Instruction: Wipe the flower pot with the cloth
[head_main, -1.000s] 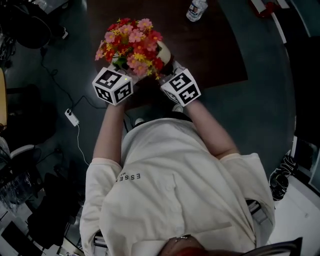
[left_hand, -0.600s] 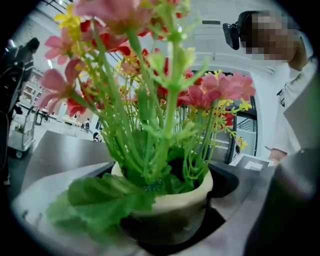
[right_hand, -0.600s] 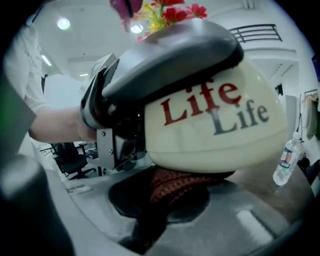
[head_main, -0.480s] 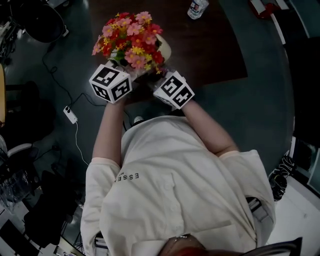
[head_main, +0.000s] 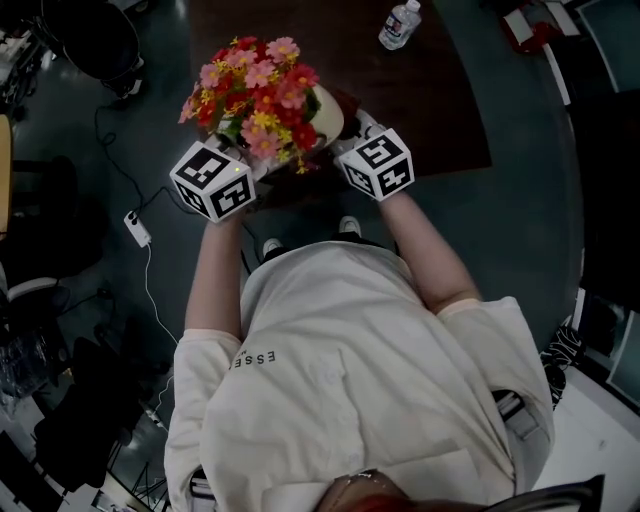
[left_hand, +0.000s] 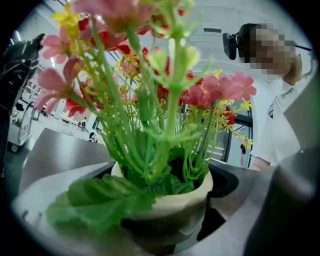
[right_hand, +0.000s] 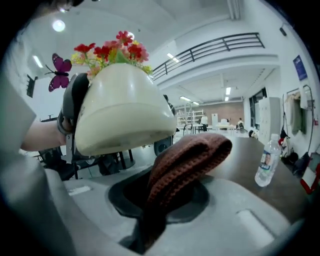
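Looking down in the head view, we see that the right hand-held gripper (head_main: 376, 166) has swung out from the near side of the flower pot (head_main: 328, 112) to its right flank; the left hand-held gripper (head_main: 213, 179) has drifted a little to the left and stays tucked under the flowers (head_main: 256, 88); the flower pot sits over the near edge of the desk (head_main: 440, 110), and a water bottle (head_main: 397, 24) stands well apart at the far side. We read this shift as the cloth travelling round the wall of the flower pot, so the wipe is under way and not yet finished.

Turning to the left gripper view, we find the jaws clamped on the cream flower pot; stems and a broad green leaf (left_hand: 95, 200) fill the frame; this grip steadies it for the wiping.

In the right gripper view, the jaws are closed on the brown knitted cloth (right_hand: 185, 165); its folded top rises just beside the lower wall of the flower pot, which hangs tilted in the air; we cannot tell whether they touch.
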